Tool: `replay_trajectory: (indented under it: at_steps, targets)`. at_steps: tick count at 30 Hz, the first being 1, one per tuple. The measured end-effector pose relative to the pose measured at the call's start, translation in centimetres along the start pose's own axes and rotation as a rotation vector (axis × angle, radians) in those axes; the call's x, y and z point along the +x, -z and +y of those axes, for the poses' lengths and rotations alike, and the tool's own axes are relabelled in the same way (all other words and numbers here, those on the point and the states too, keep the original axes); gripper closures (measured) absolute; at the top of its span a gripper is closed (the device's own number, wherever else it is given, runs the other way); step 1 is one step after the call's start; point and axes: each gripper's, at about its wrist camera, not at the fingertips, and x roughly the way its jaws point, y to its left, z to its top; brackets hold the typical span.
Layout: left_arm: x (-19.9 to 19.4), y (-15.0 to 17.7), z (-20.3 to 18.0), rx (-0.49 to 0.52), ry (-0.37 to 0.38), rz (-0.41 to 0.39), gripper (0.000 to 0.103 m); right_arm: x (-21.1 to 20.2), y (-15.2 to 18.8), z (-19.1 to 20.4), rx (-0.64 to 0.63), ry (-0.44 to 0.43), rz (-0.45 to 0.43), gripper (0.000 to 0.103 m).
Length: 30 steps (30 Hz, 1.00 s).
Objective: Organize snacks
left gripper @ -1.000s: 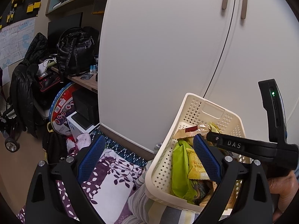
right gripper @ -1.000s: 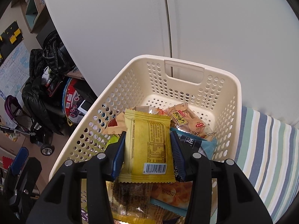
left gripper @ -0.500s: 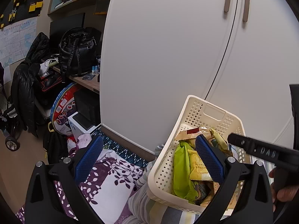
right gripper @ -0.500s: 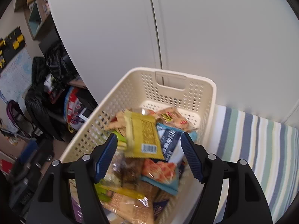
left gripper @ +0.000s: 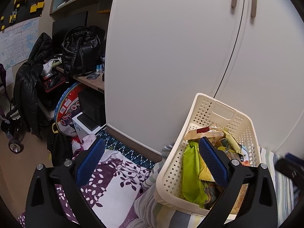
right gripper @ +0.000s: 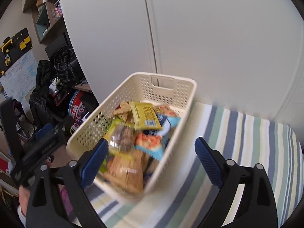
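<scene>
Yellow packet (right gripper: 144, 115): lying on top of the snack pile in the basket (right gripper: 187, 102), which sits on the striped bedding (right gripper: 247, 142) by the cupboard. A second ago my right gripper (right gripper: 152, 157) pinched it; now jaws wide, empty, pulled back. I judge that item filed. Left gripper (left gripper: 151, 158): wide, idle, beside the basket.

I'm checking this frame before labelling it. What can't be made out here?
- Snack labels in the basket: right wrist view, motion blur.
- Basket's lower layers: both views, upper packets cover them.
- Basket's near end: left wrist view, left tongs block it.
- Dark object at the right edge: left wrist view, blurred and cut off.
</scene>
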Motion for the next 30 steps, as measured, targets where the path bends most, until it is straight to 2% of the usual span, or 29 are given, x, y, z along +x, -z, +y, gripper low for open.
replay_trajectory:
  at_steps: [4, 7, 10, 14, 18, 22, 26, 30]
  targets:
    - [-1.0, -0.4, -0.5, 0.043, -0.007, -0.026, 0.003, -2.6, 3.6, -0.2, -0.019, 0.055, 0.006, 0.005]
    - [-1.8, -0.8, -0.1, 0.032, -0.024, -0.044, 0.003, -4.5, 5.8, 0.5, -0.045, 0.11, -0.018, 0.005]
    - [-2.7, -0.5, 0.3, 0.011, 0.001, -0.01, 0.003, -5.9, 7.3, 1.7, -0.082, 0.162, -0.048, 0.005]
    - [-4.8, 1.3, 0.7, 0.077, 0.059, 0.029, 0.003, -6.8, 8.3, 3.9, -0.153, 0.207, -0.078, 0.005]
    - [-7.3, 3.3, 1.9, 0.176, 0.009, 0.035, 0.003, -7.3, 9.1, 5.7, -0.155, 0.227, -0.106, 0.005]
    - [-9.4, 4.6, 3.3, 0.203, -0.011, 0.035, 0.003, -7.4, 9.6, 7.3, -0.185, 0.278, -0.12, 0.005]
    - [-10.9, 5.8, 3.2, 0.269, -0.03, 0.033, 0.003, -7.9, 10.0, 8.3, -0.208, 0.333, -0.144, 0.005]
    - [-11.7, 6.9, 2.4, 0.324, -0.029, 0.04, 0.003, -8.5, 10.5, 8.4, -0.209, 0.352, -0.156, 0.005]
